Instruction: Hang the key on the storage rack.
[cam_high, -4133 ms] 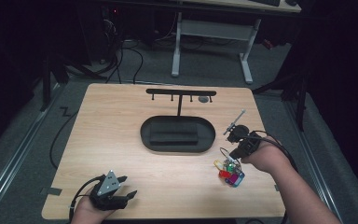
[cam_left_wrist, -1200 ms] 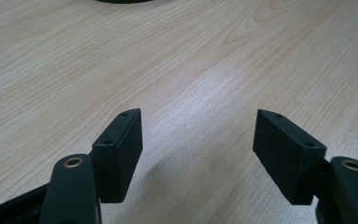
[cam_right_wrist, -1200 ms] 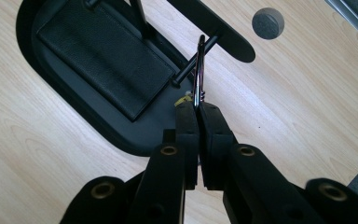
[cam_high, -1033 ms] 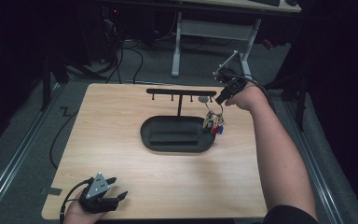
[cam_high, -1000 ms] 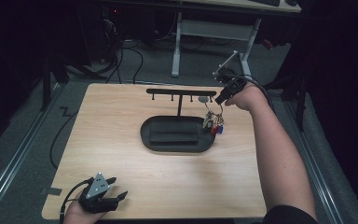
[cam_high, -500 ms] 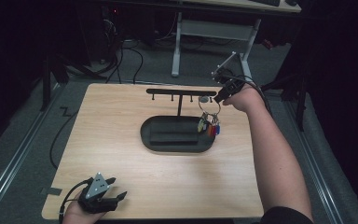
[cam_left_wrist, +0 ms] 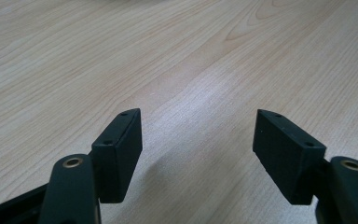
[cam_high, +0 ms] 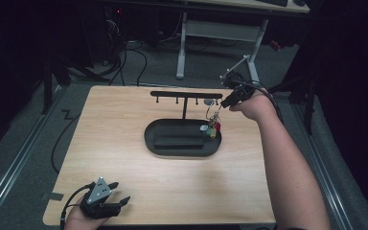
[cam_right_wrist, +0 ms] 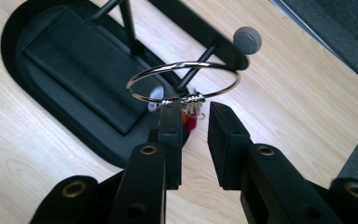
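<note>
the right gripper (cam_right_wrist: 193,119) was held at the right end of the black key stand (cam_high: 184,139), just beside the top bar (cam_high: 187,94) of that stand. its jaws had just been opening, and a narrow gap was seen between them in the right gripper view. the large metal key ring (cam_right_wrist: 182,81) was seen directly ahead of the jaw tips, passed over the last peg (cam_right_wrist: 200,60) of the bar. the lower edge of the ring, with its small cluster of coloured tags (cam_right_wrist: 190,116), lay right at the gap; the ring seemed no more to be pressed by the pads, although it was very near to the inner pad (cam_right_wrist: 170,135). in the high view the ring (cam_high: 212,112) was seen hanging under the bar, just below and to the left of the right gripper (cam_high: 230,99), and the coloured tags (cam_high: 212,130) hung over the right part of the oval base (cam_high: 163,143).

the left gripper (cam_high: 106,201) was kept well apart from the stand, at the near left corner of the wooden table (cam_high: 124,124). in the left gripper view its jaws (cam_left_wrist: 198,149) were seen wide apart, with nothing between them but bare wood (cam_left_wrist: 196,70), and they were held low over the table surface.
</note>
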